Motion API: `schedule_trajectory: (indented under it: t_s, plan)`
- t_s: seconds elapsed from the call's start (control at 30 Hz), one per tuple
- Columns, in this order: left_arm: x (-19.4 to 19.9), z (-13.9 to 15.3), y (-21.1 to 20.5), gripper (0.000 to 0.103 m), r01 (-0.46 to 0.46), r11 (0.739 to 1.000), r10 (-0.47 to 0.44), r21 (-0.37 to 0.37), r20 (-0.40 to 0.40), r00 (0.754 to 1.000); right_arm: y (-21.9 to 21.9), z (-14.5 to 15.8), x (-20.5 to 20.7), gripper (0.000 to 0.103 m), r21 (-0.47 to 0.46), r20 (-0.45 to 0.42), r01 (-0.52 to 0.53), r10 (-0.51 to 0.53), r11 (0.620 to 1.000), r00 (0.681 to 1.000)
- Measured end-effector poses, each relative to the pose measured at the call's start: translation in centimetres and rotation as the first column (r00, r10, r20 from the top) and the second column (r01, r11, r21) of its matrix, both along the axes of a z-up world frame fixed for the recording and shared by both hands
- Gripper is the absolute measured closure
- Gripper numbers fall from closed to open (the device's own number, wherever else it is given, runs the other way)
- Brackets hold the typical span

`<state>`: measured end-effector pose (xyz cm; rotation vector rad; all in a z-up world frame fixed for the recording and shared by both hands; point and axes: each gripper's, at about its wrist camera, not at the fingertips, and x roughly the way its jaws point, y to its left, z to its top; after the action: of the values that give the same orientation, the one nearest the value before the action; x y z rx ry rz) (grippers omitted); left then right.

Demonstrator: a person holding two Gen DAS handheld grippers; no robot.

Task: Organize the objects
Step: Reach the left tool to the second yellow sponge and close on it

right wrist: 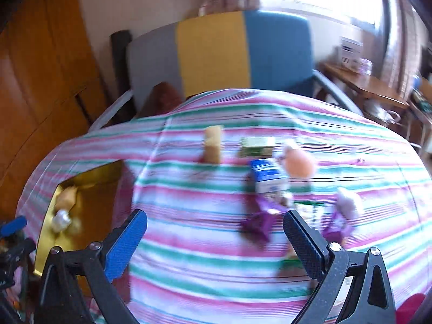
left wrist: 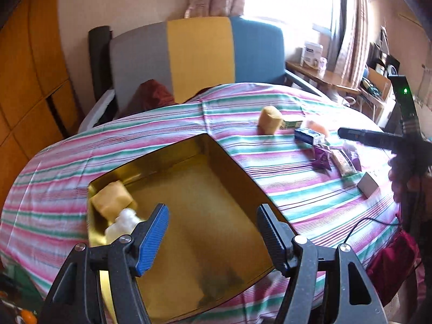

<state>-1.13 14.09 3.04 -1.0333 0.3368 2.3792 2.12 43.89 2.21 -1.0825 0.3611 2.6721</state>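
In the left wrist view my left gripper (left wrist: 213,232) stands open over a gold tin box (left wrist: 189,189), with nothing between its blue pads. A tan roll (left wrist: 113,199) and a white cotton ball (left wrist: 122,222) lie in the box's left corner. In the blurred right wrist view my right gripper (right wrist: 216,232) is open above the striped cloth (right wrist: 202,256), also holding nothing. Beyond it lie a blue-and-white carton (right wrist: 267,178), a purple wrapper (right wrist: 256,224), an orange puff (right wrist: 299,164), a green box (right wrist: 256,145) and another tan roll (right wrist: 213,143).
A chair with a grey, yellow and blue back (left wrist: 199,54) stands behind the table. A wooden wardrobe (left wrist: 27,67) fills the left, a side table (left wrist: 324,77) the right. A small grey box (left wrist: 368,185) and a black cable (left wrist: 364,224) lie near the table's right edge.
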Motion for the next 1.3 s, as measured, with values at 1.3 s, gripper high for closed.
schedule_trajectory:
  t_s: [1.3]
  plan:
    - [-19.2,-8.4,29.6,0.031,0.119,0.985,-0.085,-0.124,0.247,0.965,13.3,-3.1,4.9,0.000,-0.288,-0.060,0.283,-0.312,0.915,0.948]
